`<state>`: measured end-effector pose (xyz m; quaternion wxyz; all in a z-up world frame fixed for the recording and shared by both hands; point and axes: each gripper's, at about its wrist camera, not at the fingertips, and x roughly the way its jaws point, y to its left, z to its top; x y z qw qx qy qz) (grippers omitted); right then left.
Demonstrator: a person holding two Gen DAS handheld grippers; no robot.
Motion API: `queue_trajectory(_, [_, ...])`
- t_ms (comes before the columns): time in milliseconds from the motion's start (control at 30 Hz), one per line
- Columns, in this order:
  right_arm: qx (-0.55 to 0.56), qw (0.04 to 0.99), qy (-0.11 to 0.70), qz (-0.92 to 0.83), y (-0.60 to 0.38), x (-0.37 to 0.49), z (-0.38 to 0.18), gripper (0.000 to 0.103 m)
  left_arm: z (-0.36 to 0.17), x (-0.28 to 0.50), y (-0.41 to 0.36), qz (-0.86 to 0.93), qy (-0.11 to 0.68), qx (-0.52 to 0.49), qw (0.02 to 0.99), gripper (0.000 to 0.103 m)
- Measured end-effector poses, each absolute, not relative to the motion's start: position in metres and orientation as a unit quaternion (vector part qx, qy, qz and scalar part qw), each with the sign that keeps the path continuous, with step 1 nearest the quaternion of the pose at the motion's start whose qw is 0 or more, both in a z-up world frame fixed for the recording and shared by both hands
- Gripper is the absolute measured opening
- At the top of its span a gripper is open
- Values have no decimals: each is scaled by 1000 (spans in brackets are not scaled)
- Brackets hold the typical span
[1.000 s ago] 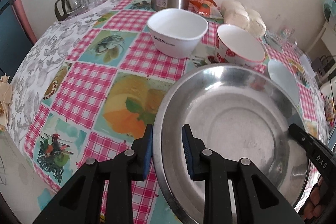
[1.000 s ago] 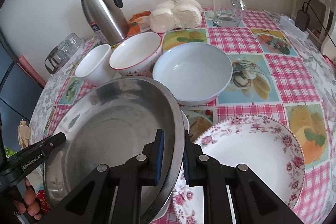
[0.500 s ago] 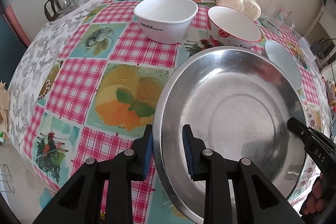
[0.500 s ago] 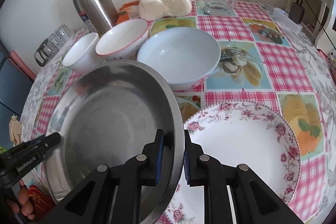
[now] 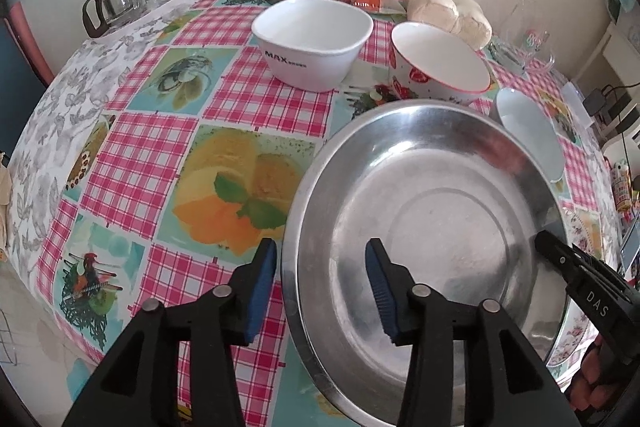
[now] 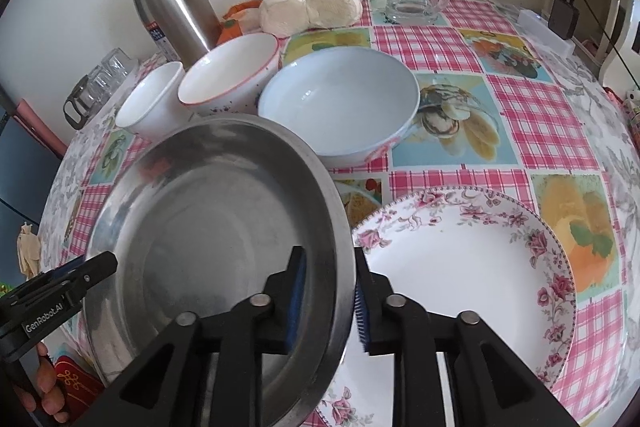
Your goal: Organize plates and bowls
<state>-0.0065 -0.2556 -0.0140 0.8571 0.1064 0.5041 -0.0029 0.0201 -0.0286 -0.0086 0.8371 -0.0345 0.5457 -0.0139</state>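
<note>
The round worktop, covered in a pink-check and fruit-print oilcloth, carries everything here, and the crockery sits gathered toward its near half, within easy reach for sorting.

Largest of the dishes is the wide, shallow stainless-steel plate, which lies over the left part of the white china plate with a pink floral rim; this looks like plates being stacked together, the metal one on top. It seems to rest there on its own weight now, though it may sit slightly tilted.

Behind it stand three bowls in a row: the large pale-blue bowl, the white bowl with a red rim and red motifs, and the small white squarish bowl printed "MAX". They are side by side, not nested, so the bowl part of the job appears not yet done.

The left gripper straddles the steel plate's left rim with its blue-padded fingers opening, clear of the metal on both sides. The right gripper straddles the opposite rim; its fingers are also opening, with only a narrow gap, and contact with the outer pad cannot be ruled out. Both seem to be letting go after setting the plate down.
</note>
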Motion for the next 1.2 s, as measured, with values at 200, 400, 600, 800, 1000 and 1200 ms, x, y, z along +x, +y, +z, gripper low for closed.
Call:
queue_trajectory(200, [97, 868, 486, 0, -250, -7, -6, 52, -4, 22, -26, -4, 535, -39, 844, 64])
queue_trajectory(400, [89, 875, 475, -3, -249, -7, -5, 75, -6, 23, -28, 0, 536, -24, 844, 77])
queue_trajectory(600, [79, 875, 478, -2, -248, -6, -9, 87, -5, 22, -30, 5, 528, -11, 849, 83])
queue_trajectory(800, [71, 878, 474, 3, -246, -6, -9, 101, -4, 22, -28, 13, 521, -8, 854, 94])
queue_trajectory(1000, [71, 882, 466, -1, -251, -8, -7, 103, -1, 21, -28, 22, 517, -12, 855, 100])
queue_trajectory(1200, [102, 888, 449, -23, -274, -14, -1, 103, 14, 17, -32, 13, 480, -35, 877, 100])
